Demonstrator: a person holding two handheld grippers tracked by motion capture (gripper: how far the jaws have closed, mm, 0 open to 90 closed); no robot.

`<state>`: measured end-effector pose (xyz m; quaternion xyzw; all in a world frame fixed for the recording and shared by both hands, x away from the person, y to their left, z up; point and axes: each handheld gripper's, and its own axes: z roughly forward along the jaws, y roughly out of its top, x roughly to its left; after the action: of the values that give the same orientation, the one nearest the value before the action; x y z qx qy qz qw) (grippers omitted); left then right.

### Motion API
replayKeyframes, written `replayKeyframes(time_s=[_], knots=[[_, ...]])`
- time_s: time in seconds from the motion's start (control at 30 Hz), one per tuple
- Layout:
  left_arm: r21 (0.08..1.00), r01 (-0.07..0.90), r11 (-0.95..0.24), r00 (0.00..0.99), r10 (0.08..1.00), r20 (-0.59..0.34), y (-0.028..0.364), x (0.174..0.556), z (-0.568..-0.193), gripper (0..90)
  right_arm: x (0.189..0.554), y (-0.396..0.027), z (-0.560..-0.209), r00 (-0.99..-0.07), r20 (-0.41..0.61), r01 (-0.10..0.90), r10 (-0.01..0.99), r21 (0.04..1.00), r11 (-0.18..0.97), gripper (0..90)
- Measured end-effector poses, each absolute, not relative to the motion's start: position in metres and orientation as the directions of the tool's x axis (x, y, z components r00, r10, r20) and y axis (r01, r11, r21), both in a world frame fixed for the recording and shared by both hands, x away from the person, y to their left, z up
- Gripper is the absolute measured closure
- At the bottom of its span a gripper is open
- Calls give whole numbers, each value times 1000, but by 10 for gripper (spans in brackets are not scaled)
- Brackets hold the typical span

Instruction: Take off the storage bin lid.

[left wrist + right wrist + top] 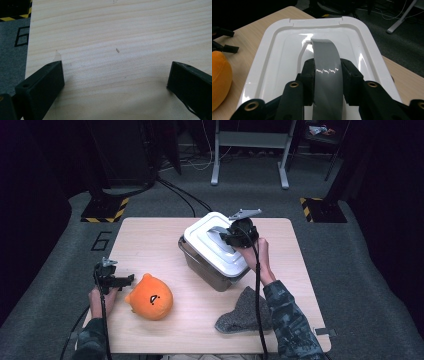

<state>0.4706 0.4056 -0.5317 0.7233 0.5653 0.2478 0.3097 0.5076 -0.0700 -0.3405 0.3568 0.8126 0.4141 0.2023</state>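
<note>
The right gripper (pixel 326 72) has its jaws closed on the grey tape handle (pixel 325 60) at the middle of the white lid (pixel 216 245), which sits on the clear storage box (pixel 210 270) at the centre of the table (pixel 150 240). To take off the lid well, I think the pull should go straight upward, so the rim leaves the box evenly. The left gripper (pixel 115 82) rests wide open, holding nothing, to the left of the box beside the orange plush toy (pixel 150 297); a grey knitted cloth (pixel 245 315) lies in front of the box.

A lab or recording studio is showing here: a pale wooden table (pixel 150 240) is standing on grey carpet (pixel 380 285), with yellow-and-black hazard-taped stand bases (pixel 105 210), loose floor cables (pixel 180 192) and dark surroundings.
</note>
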Motion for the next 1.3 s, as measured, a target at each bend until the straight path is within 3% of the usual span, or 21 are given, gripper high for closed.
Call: replayKeyframes(time_s=[1.3], knots=[[728, 664, -169, 238, 971, 8, 406, 471, -532, 2, 510, -155, -319, -499, -63, 431, 864, 847, 311, 664]])
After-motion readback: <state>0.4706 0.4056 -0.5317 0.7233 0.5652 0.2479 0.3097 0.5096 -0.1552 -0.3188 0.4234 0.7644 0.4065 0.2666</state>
